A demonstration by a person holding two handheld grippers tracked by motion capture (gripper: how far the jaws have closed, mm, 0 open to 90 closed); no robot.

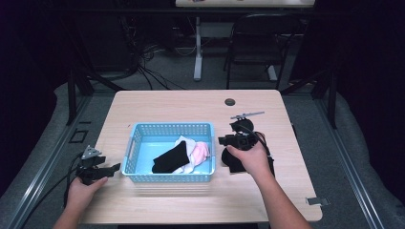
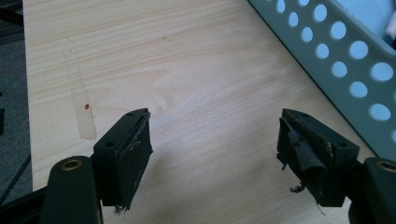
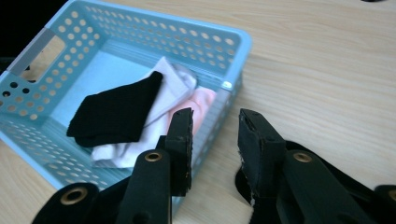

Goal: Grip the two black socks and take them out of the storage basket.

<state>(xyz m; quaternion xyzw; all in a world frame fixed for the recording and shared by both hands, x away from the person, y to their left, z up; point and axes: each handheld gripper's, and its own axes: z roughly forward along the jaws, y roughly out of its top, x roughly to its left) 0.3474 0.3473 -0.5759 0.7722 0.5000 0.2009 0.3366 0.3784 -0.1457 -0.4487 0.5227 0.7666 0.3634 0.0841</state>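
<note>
High view: black sock, white sock and pink cloth lie in the basket; another black sock waits beside it; right gripper and left gripper both open, empty

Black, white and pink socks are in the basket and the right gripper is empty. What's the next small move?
Probably lower the right gripper, jaws open and empty, onto the black sock lying on the table beneath it, right of the blue basket. It looks like the last piece outside.
</note>
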